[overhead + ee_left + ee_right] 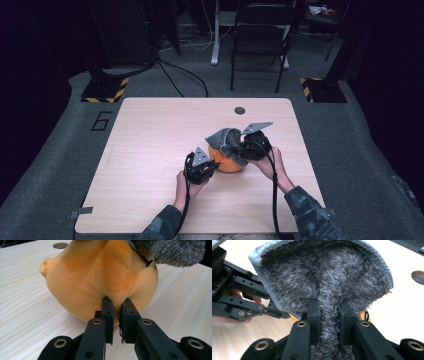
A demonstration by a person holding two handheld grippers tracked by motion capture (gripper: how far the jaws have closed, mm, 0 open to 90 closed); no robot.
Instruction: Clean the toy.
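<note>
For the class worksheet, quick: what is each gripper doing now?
Left gripper: shut on the orange plush toy.
Right gripper: shut on the grey fuzzy cloth.

- The plush toy (227,164) rests on the surface (150,150), right of centre and in its nearer half.
- The fuzzy cloth (226,141) lies over the top and far-right side of the plush toy, touching it.
- The left hand-held gripper (212,167) sits at the left side of the plush toy, its jaws pinching a fold of the toy.
- The right hand-held gripper (245,145) sits at the right side of the toy, its jaws clamped on the fuzzy cloth.
- A round hole (240,110) lies in the surface near its far edge, behind the toy.
- A folding chair (261,35) stands on the floor beyond the far edge of the surface.
</note>
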